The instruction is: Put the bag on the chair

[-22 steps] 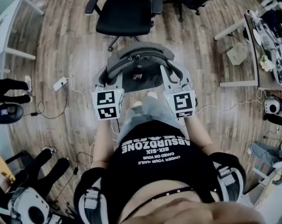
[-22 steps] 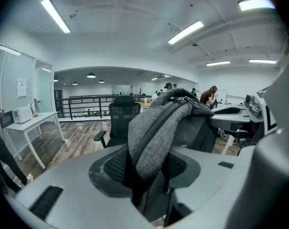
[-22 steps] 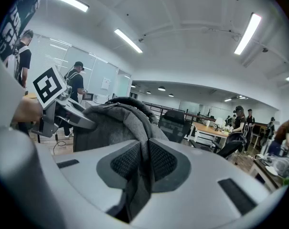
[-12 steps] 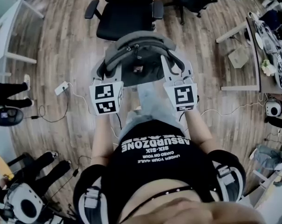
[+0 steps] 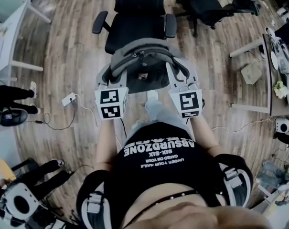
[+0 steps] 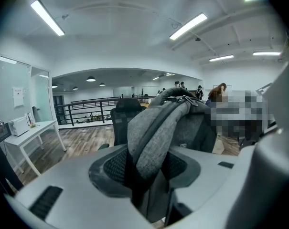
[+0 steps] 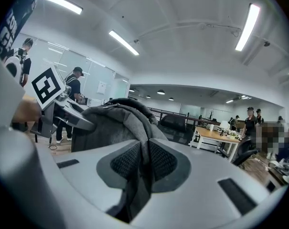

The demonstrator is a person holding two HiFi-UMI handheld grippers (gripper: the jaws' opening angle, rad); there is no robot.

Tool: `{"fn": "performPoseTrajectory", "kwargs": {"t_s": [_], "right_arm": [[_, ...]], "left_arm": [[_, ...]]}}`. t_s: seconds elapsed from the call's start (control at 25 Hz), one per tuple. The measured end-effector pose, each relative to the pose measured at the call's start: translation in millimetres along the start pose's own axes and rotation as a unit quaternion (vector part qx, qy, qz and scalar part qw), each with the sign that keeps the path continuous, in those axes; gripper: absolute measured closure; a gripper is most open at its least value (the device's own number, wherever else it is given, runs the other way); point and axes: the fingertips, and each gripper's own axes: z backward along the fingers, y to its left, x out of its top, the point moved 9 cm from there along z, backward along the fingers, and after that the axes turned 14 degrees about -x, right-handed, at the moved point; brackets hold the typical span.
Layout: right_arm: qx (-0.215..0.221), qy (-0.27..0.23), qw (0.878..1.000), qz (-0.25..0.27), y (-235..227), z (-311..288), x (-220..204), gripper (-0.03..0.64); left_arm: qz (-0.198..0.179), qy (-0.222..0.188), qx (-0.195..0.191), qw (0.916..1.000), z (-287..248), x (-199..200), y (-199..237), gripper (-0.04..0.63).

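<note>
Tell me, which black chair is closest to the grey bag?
The black chair straight ahead, with both armrests showing; its seat lies just beyond the bag. The other chair stands farther off to the right.

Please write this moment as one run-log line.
phase: carry | left hand-held gripper: shut on grey fabric backpack strap | right hand-held gripper: shut on other strap | black office chair: ahead, backpack not on it

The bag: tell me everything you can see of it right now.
The bag is a grey woven-fabric backpack with a zipper along its top. Both grippers hold it up off the floor: the left gripper is clamped on a thick strap fold, the right gripper on a thinner one. It hangs at the near edge of the black chair; contact with its seat can't be told.
</note>
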Motion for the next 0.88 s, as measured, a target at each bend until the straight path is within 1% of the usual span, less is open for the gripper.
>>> {"fn": "performPoseTrajectory", "kwargs": {"t_s": [0.2,0.32,0.6,0.8,0.88], "right_arm": [[0.007,0.000,1.000,-0.001,-17.3,-60.4,4.3,0.552],[0.011,-0.006,1.000,-0.003,-32.8,-88.2,6.1,0.552],[0.024,-0.021,0.999,0.016,-51.2,-137.2,9.7,0.552],[0.026,-0.030,0.999,0.016,-63.3,-161.5,9.8,0.552],[0.028,-0.031,0.999,0.015,-65.9,-173.0,11.1,0.551]], "left_arm": [[0.002,-0.002,0.003,1.0000,-45.8,24.6,32.0,0.419],[0.005,-0.008,0.009,0.9999,-70.3,39.7,40.0,0.419],[0.014,-0.023,0.028,0.9993,-104.7,51.0,56.9,0.419],[0.018,-0.029,0.031,0.9990,-124.2,61.6,63.4,0.419],[0.022,-0.025,0.028,0.9990,-132.5,65.4,69.4,0.419]]}}
